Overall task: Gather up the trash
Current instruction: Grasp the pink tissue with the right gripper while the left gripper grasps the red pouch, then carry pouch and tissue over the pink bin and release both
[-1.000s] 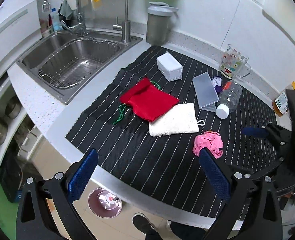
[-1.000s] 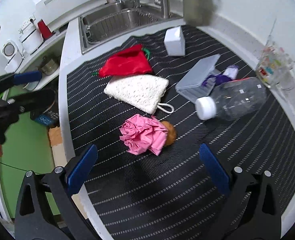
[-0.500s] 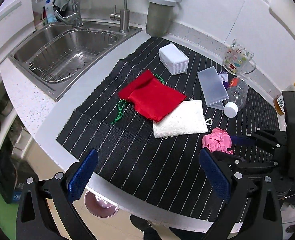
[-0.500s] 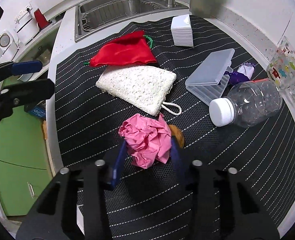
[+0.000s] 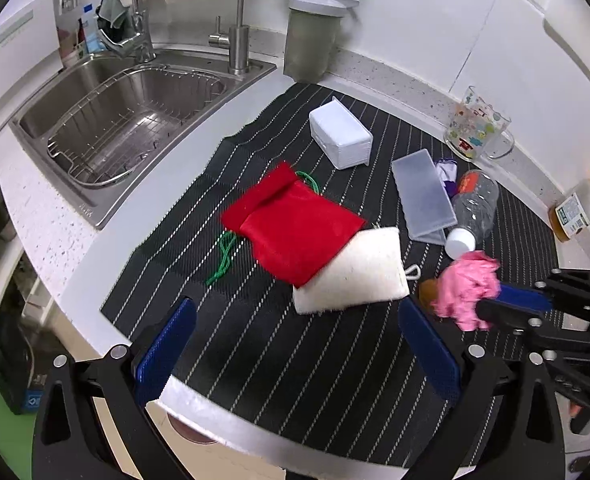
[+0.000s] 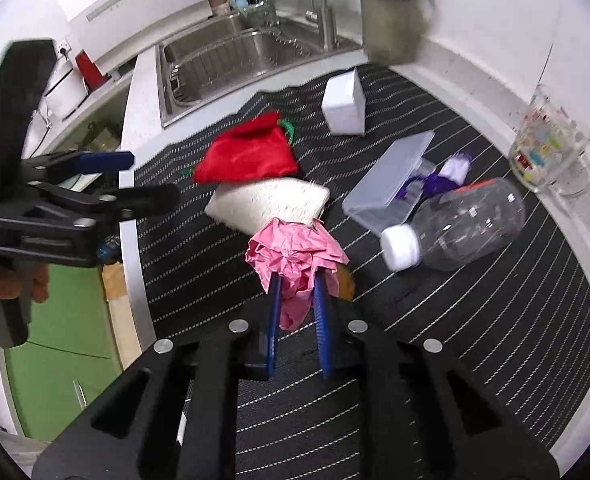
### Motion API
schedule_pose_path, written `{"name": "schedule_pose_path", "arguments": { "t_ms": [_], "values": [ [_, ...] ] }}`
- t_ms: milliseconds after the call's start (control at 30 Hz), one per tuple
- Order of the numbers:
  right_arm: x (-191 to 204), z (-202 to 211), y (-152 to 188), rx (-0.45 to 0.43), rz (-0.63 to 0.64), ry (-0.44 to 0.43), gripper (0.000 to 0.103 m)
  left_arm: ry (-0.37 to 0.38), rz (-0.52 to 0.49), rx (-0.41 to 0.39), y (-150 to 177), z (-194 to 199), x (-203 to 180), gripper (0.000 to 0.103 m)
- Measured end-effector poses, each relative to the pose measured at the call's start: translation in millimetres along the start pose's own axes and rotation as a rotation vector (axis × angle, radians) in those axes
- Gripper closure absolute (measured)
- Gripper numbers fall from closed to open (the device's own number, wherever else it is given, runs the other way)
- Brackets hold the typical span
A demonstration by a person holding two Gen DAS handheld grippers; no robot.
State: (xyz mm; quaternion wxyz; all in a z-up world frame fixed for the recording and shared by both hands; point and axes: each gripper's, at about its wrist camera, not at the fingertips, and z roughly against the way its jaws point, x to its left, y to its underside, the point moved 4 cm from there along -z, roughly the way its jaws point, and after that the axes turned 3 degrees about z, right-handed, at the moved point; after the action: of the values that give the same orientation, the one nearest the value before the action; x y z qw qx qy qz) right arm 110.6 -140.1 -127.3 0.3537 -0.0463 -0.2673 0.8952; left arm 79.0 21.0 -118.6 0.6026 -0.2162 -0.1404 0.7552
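Pinching the pink paper wad (image 6: 295,264) — loose a second ago — the right gripper (image 6: 297,300) has secured one trash piece near the counter's front edge; left gripper (image 5: 295,352) stays spread — idle.

The crumpled paper (image 6: 295,254) sits between the right gripper (image 6: 297,292) fingers. Beyond it lies the sponge (image 6: 267,202), the pouch (image 6: 247,154) behind; the bottle (image 6: 459,224) lies right, the left gripper (image 6: 143,180) left.

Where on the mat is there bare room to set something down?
The striped mat is bare along its near edge, in front of the white sponge and red pouch. It is also bare between the pouch and the sink. The far right is crowded: clear case, bottle, mug.
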Motion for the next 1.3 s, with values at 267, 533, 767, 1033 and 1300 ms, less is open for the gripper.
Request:
{"name": "schedule_pose_path", "arguments": {
  "t_ms": [267,533,767,1033,1300],
  "values": [
    [-15,6,-13,-0.027,-0.007,0.003,0.088,0.025,0.076,0.053,-16,-35,12,0.006],
    [-19,-4,-22,-0.022,-0.008,-0.009,0.088,0.08,0.12,0.121,-15,-58,14,0.069],
    [-22,-5,-25,-0.029,-0.007,-0.008,0.088,0.074,0.088,0.058,-26,-43,8,0.094],
    [-24,13,-28,-0.062,0.004,0.003,0.088,0.08,0.045,-0.028,-43,-3,-10,0.097],
    [-6,41,-34,-0.112,0.097,-0.021,0.088,0.03,0.041,-0.083,-23,48,-22,0.097]
  ]
}}
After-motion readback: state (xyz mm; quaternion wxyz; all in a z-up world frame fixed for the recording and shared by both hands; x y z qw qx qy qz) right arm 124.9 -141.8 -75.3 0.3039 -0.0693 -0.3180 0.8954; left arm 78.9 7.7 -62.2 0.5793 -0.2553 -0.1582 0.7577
